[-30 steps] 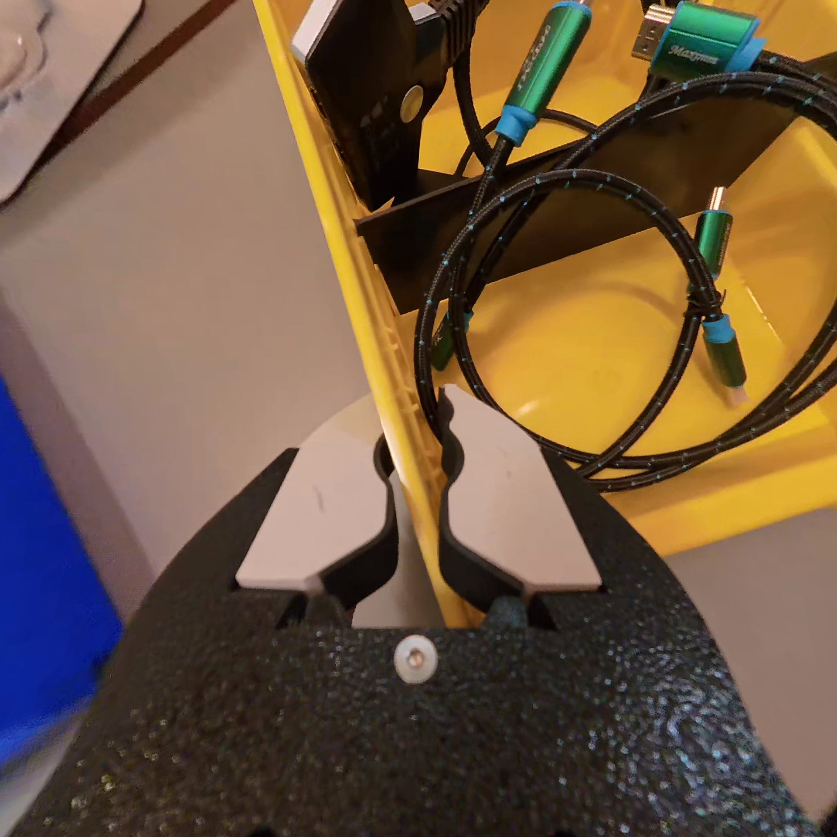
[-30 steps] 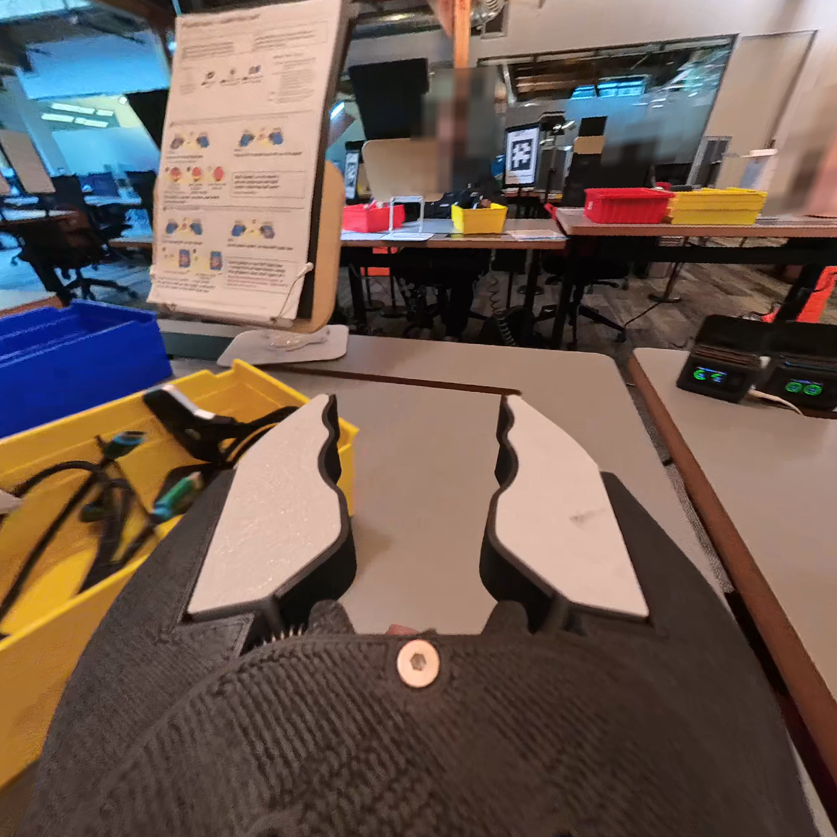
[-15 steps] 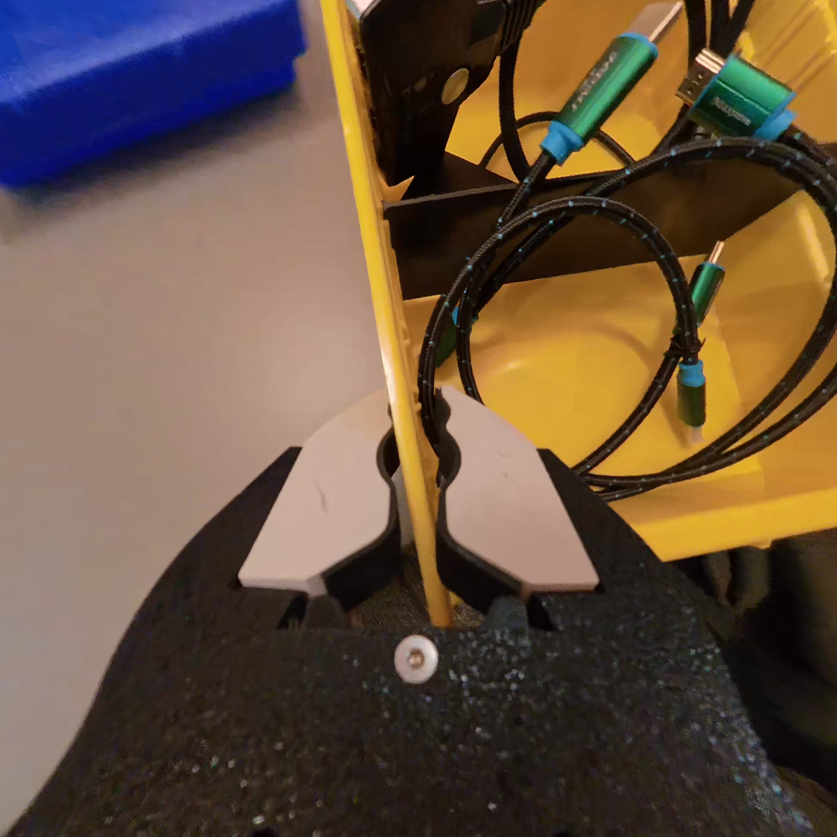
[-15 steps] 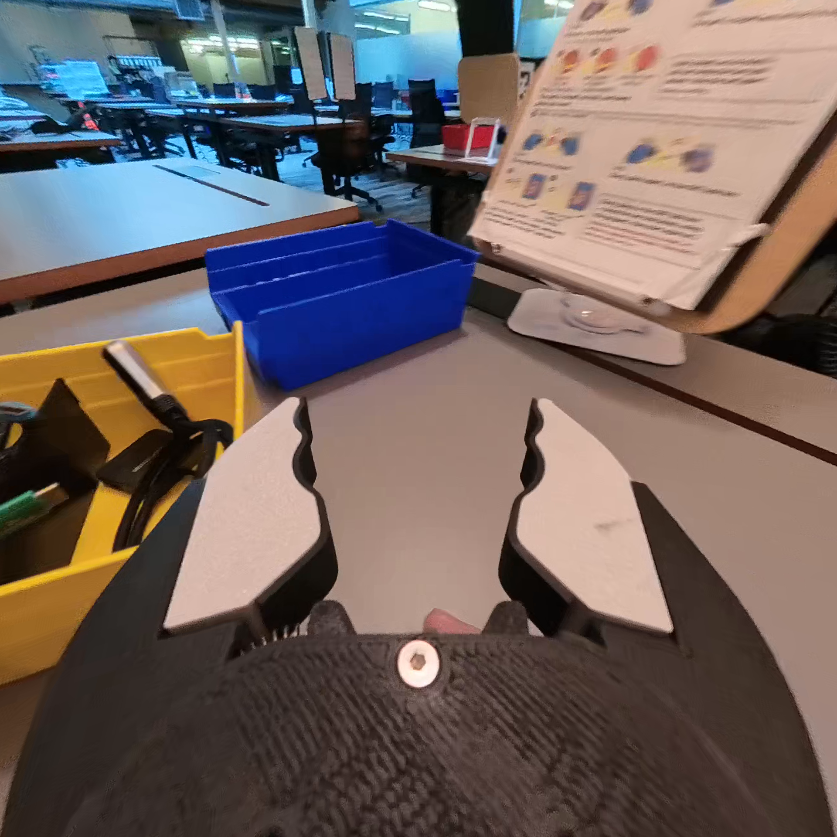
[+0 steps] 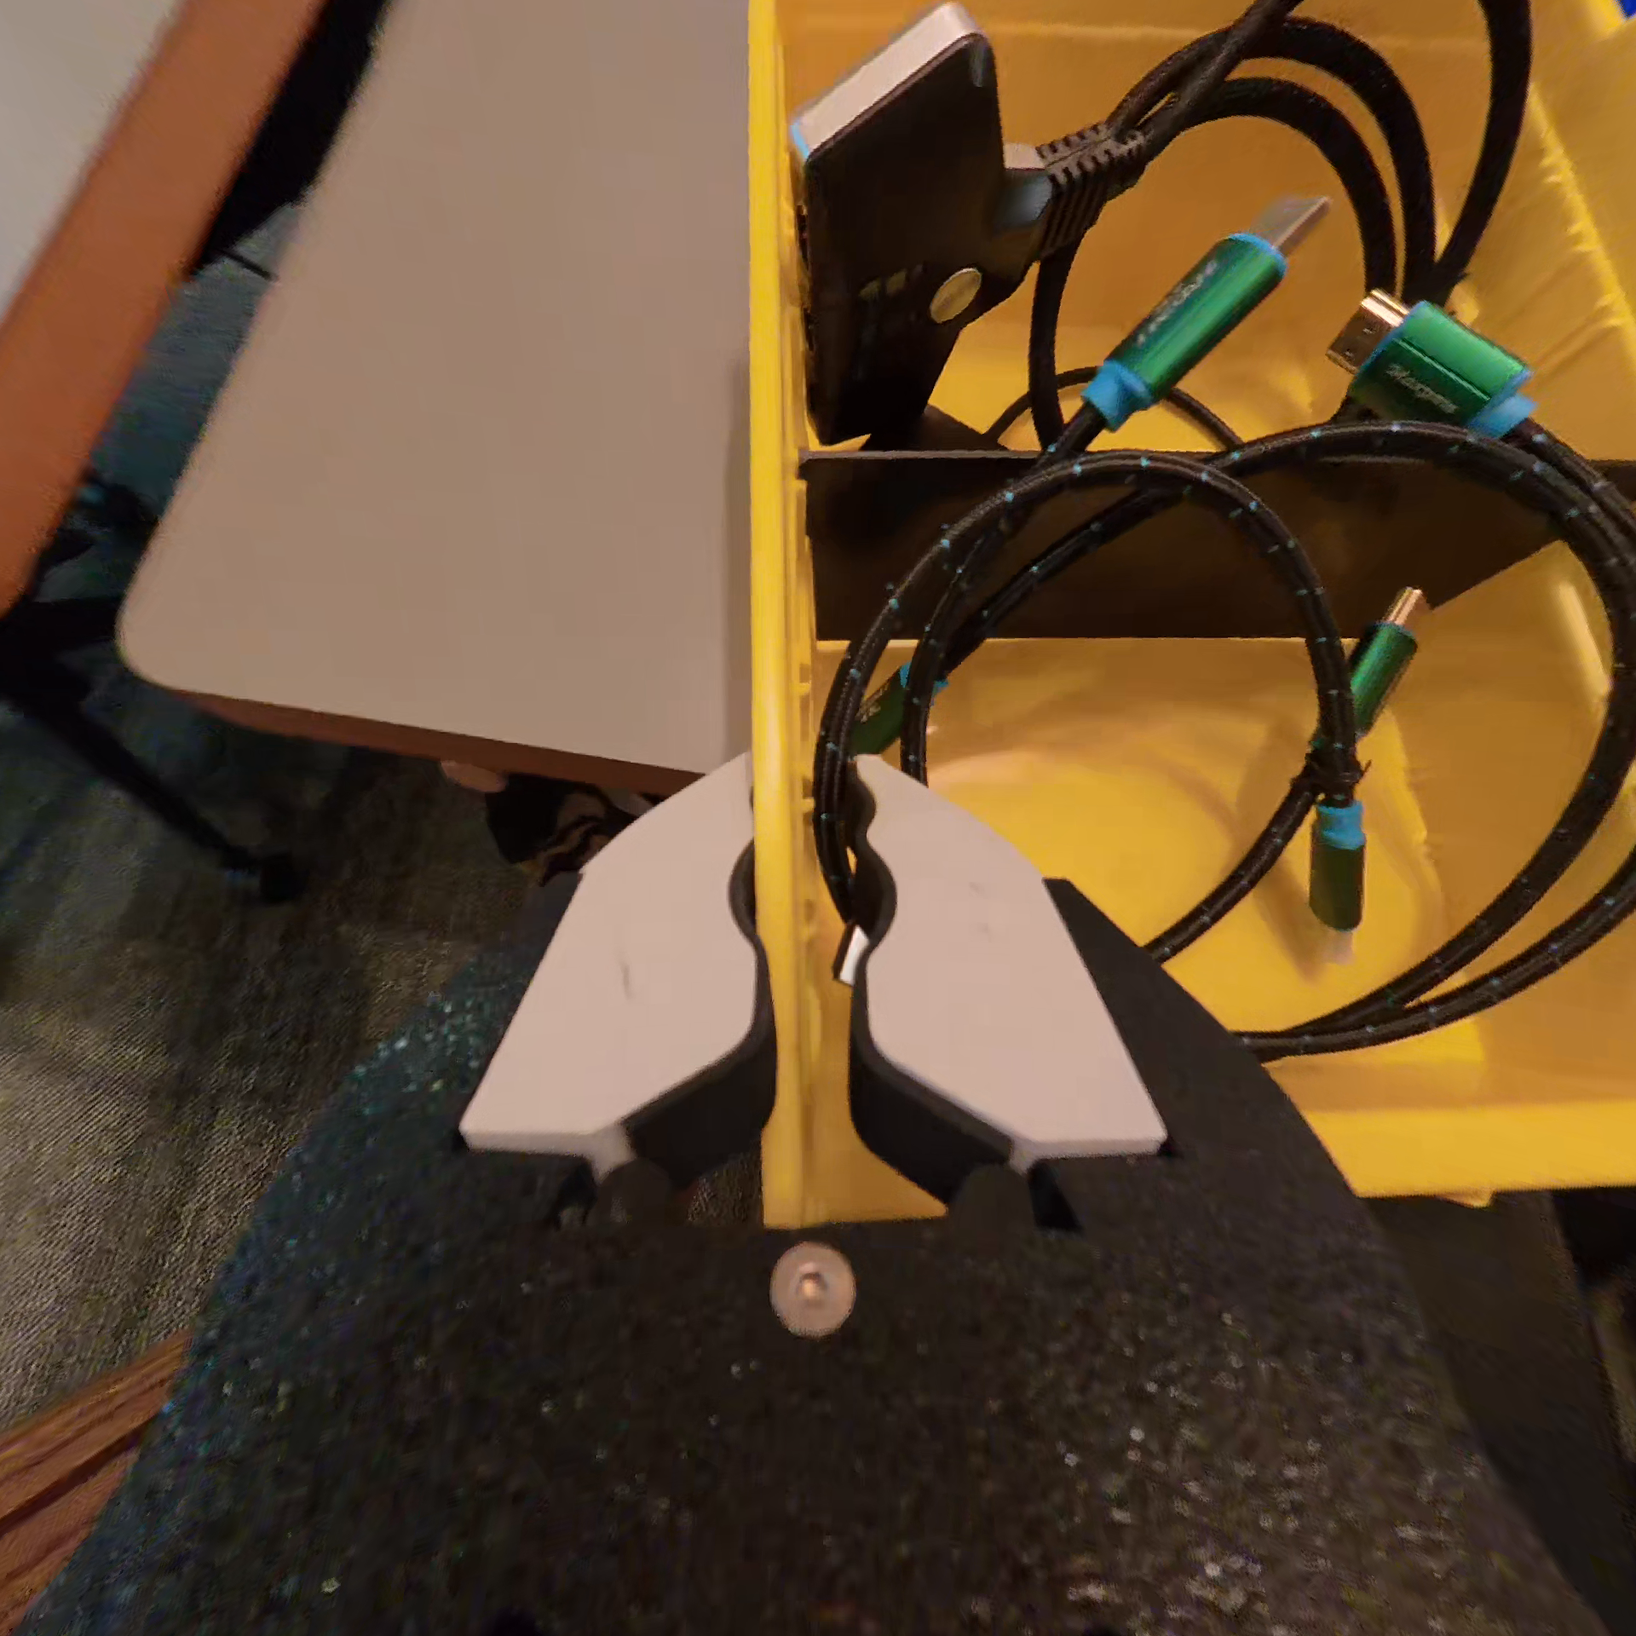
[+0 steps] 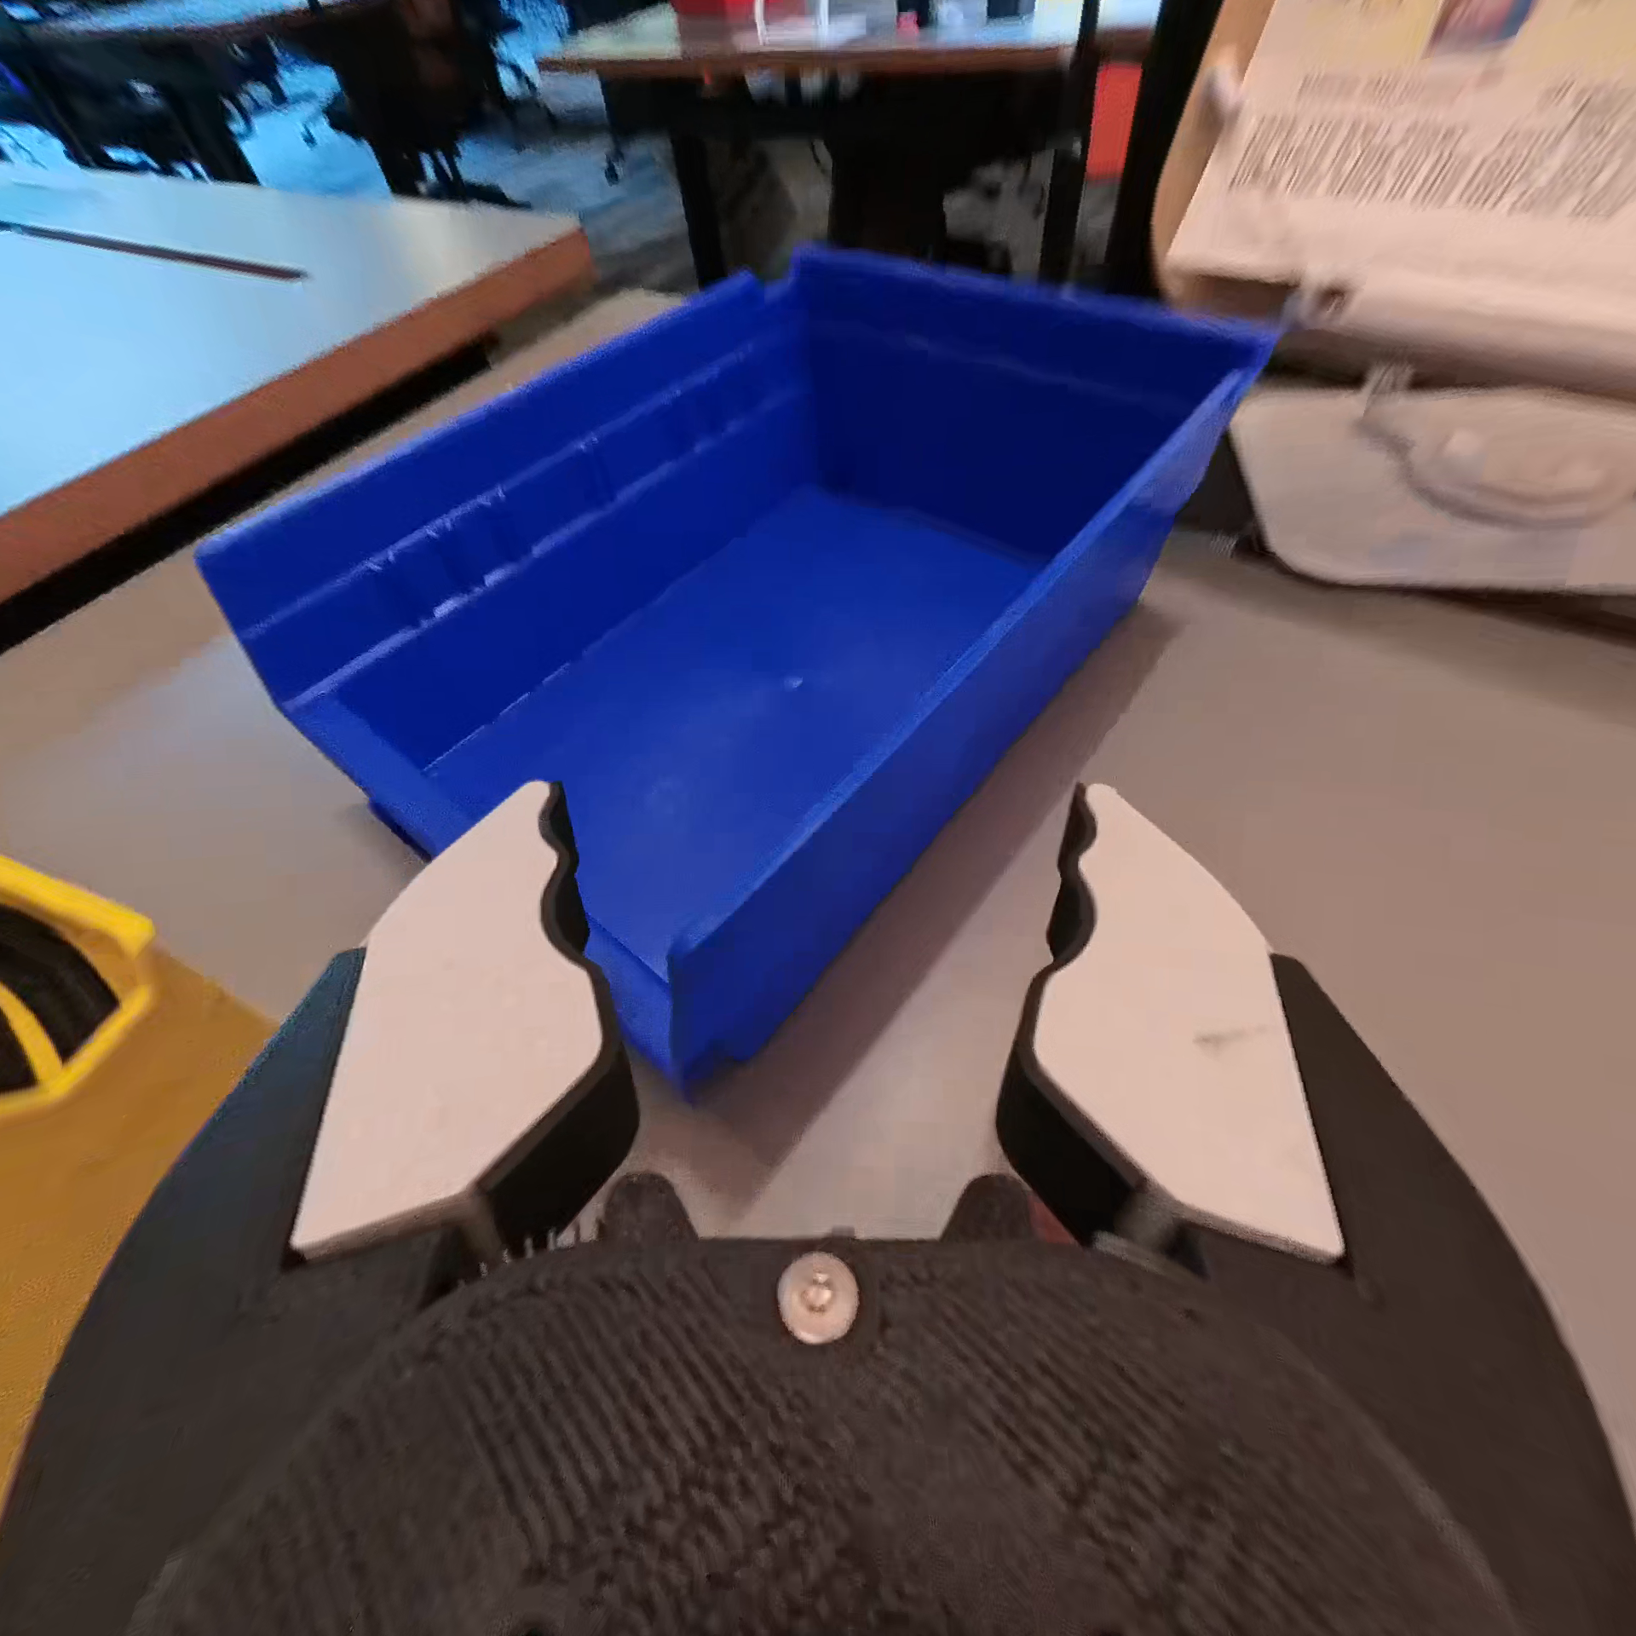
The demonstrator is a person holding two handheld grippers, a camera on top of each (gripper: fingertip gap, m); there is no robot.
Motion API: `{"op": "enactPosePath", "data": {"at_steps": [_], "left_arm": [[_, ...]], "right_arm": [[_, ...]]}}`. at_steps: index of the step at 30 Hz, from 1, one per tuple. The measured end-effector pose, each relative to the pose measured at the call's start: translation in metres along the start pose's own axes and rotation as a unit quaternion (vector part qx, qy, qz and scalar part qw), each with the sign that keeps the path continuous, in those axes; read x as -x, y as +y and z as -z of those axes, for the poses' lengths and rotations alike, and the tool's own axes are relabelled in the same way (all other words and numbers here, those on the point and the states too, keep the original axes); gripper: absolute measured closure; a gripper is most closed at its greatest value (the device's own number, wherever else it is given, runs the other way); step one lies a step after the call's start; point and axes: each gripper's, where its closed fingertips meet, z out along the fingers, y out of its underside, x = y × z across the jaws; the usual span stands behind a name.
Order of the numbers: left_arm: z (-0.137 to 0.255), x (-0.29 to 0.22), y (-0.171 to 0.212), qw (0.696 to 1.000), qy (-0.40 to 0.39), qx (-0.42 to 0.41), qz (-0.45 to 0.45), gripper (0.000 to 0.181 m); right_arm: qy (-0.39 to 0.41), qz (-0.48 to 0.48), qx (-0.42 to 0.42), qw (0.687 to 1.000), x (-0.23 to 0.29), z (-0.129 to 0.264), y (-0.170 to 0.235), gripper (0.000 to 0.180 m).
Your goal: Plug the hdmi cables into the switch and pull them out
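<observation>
Here my left gripper (image 5: 804, 801) is clenched on the side wall of the yellow bin (image 5: 768, 567); a braided cable (image 5: 1115, 482) is pinched there too. The switch (image 5: 894, 221) leans in the far compartment behind the black divider (image 5: 1151, 575), and the green plugs (image 5: 1186, 327) lie near it. My right gripper (image 6: 810, 828) is released, spread wide before the blue bin (image 6: 885, 425).

One yellow bin (image 5: 768, 372), one blue bin (image 6: 620, 496), one black switch (image 5: 903, 221), one black divider (image 5: 1151, 549), and four green cable plugs visible.
</observation>
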Motion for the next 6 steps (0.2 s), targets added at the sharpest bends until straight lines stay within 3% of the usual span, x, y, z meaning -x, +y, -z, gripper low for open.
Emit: {"op": "enactPosePath", "data": {"at_steps": [1, 4, 6], "left_arm": [[-0.001, 0.004, -0.002, 1.000, -0.017, -0.008, 0.005, 0.168], [-0.006, 0.011, -0.007, 0.998, -0.061, -0.023, 0.012, 0.167], [-0.008, 0.013, -0.010, 0.996, -0.080, -0.026, 0.006, 0.166]], "right_arm": [[-0.001, -0.014, 0.015, 1.000, 0.004, -0.009, 0.007, 0.077], [0.001, 0.015, 0.029, 0.999, 0.011, -0.029, 0.020, 0.103], [-0.016, 0.051, 0.020, 0.998, 0.009, -0.033, 0.021, 0.100]]}}
